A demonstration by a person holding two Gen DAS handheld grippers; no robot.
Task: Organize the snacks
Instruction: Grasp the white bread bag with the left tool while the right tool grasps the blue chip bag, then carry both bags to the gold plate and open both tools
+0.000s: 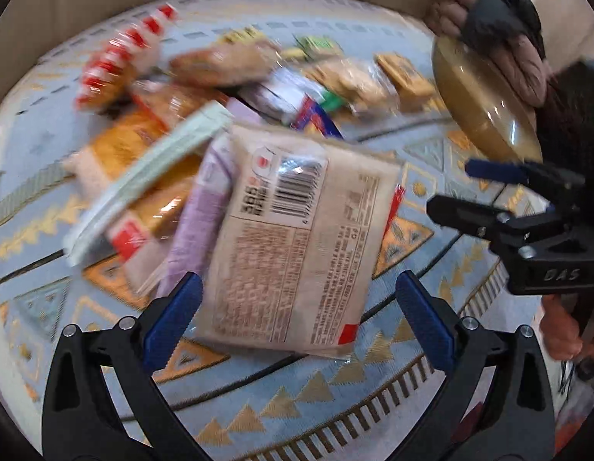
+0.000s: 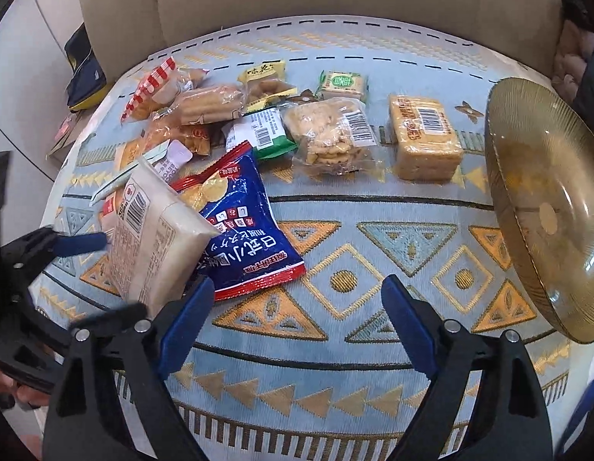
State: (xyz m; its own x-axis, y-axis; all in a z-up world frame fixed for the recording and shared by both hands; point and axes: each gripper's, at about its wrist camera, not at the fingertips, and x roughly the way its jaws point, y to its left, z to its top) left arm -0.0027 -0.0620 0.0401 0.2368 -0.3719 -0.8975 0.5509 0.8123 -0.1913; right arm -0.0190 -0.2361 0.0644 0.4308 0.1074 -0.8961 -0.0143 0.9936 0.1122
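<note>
Both my tools are released: left tool (image 1: 297,326) straddles the beige packet (image 1: 297,238) on the desk (image 2: 374,365); right tool (image 2: 297,326) hangs empty. Next: clench left on the packet.

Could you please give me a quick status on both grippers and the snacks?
Left gripper open over beige barcoded snack packet. Right gripper open, empty, above patterned blue tablecloth. Ribbed amber glass plate tilted at right.
</note>
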